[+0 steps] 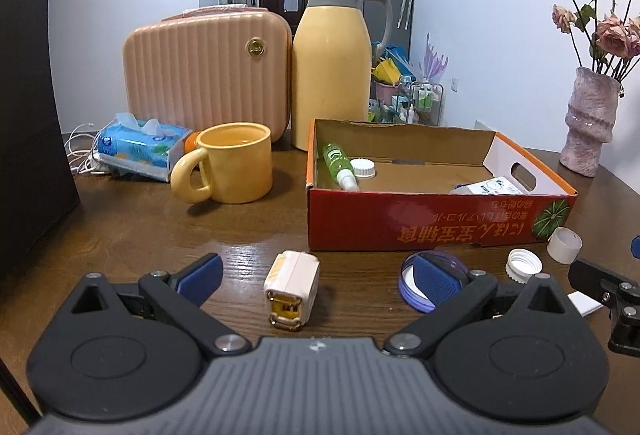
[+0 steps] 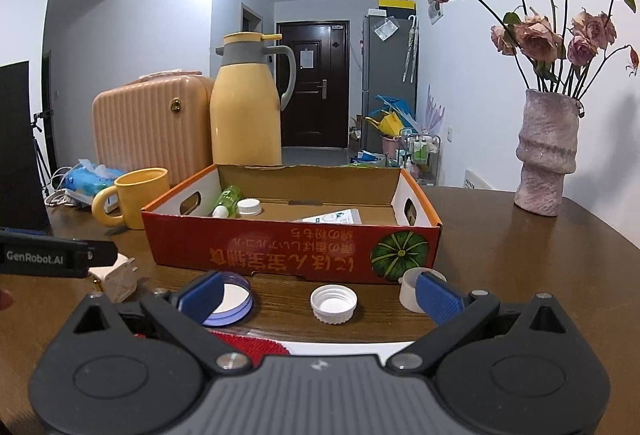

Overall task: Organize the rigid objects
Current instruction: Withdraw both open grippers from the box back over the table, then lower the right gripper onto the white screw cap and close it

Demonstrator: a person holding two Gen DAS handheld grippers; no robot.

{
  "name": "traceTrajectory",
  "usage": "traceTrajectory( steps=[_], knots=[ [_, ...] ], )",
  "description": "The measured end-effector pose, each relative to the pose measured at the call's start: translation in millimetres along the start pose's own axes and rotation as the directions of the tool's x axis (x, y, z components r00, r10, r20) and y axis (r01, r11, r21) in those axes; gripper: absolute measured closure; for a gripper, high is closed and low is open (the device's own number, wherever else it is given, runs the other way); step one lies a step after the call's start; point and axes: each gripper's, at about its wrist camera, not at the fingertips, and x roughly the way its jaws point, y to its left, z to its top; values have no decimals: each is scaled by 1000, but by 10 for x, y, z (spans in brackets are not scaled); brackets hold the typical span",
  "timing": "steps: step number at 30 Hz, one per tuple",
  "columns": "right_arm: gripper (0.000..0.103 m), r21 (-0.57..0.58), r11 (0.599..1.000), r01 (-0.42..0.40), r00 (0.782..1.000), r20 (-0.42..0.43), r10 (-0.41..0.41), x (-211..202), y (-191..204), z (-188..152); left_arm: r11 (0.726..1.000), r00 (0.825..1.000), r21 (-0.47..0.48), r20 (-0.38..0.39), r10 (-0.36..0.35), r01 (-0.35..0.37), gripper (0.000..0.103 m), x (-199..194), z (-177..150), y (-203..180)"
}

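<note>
Both grippers spread wide over loose pieces before the cardboard box [image 2: 288, 255]

The charger plug [image 1: 291, 289] stands between the left gripper [image 1: 318, 281] fingers — long axis toward the camera; only the right gripper [image 2: 320, 295] view shows the ribbed white cap [image 2: 334, 304] centred.

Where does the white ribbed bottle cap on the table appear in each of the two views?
Left wrist view: the white ribbed cap lies at lower right, before the red cardboard box.
Right wrist view: the cap lies at lower centre, between the open fingers.
Shared landmark: the red cardboard box.
</note>
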Motion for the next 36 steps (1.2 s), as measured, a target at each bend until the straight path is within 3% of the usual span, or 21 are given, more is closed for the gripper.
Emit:
traceTrajectory(
  steps=[10,20,26,29,33,36],
  knots=[
    [1,-17,1000,17,999,-50,-18,154,21,-12,1000,999,-9,-22,-24,24,0,42,-8,78],
    [8,-69,996,48,978,-200,-61,738,-22,47,999,999,-32,-37,-11,10,0,105,1,211],
    [21,-37,998,49,962,-267,-57,1050,-15,33,999,998,-38,-64,-5,2,0,188,14,293],
    [33,-23,998,55,957,-285,-59,1148,-28,27,999,997,-42,-74,-2,-1,0,211,13,325],
    [64,24,999,34,953,-303,-25,1219,-67,3,999,996,-45,-84,-1,-2,0,235,10,347],
    [64,16,999,41,955,-294,-35,1205,-44,0,999,996,-47,-91,-1,-3,0,253,6,359]
  ],
)
